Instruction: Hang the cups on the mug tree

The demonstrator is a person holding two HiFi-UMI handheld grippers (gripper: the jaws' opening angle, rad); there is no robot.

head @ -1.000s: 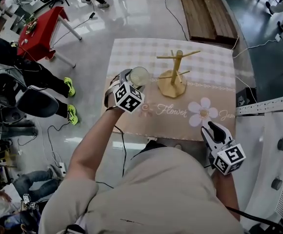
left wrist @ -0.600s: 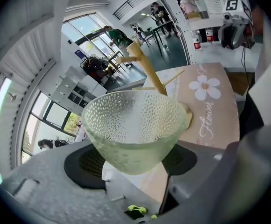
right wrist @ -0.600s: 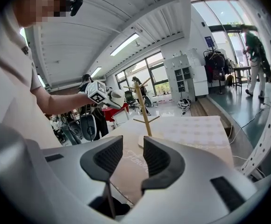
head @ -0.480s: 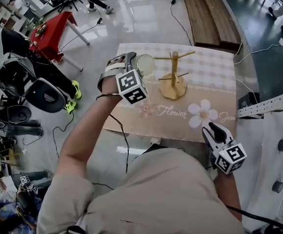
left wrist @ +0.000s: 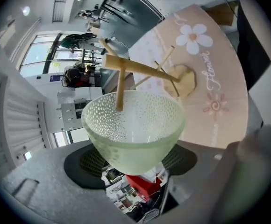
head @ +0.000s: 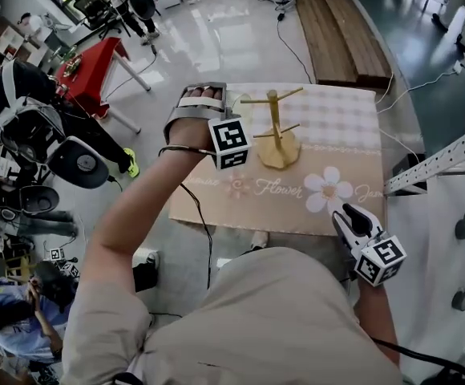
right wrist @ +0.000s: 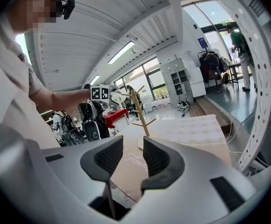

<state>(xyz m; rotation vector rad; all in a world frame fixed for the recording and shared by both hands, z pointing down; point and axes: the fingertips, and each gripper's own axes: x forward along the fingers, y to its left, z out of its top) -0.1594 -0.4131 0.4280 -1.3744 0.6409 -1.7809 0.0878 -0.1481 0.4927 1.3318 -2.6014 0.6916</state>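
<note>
A wooden mug tree (head: 274, 131) stands on the flowered beige tablecloth (head: 329, 191). My left gripper (head: 220, 115) is raised at the tree's left side, shut on a pale green dotted glass cup (left wrist: 133, 129). The cup's open mouth faces the tree (left wrist: 145, 71), and one upper peg (left wrist: 120, 90) shows over that mouth with its tip inside the rim's outline. In the head view the cup (head: 241, 103) is faint, close to the top left peg. My right gripper (head: 349, 216) rests at the table's front right edge; its jaws (right wrist: 133, 160) stand a narrow gap apart with nothing between them.
A red table (head: 96, 62), chairs and seated people fill the floor at the left. A wooden bench (head: 337, 22) lies beyond the table. A white perforated rail (head: 441, 163) runs at the right.
My left gripper has carried the cup up and to the right, from the table's left edge to the tree's top left peg. The right gripper has stayed in place.
</note>
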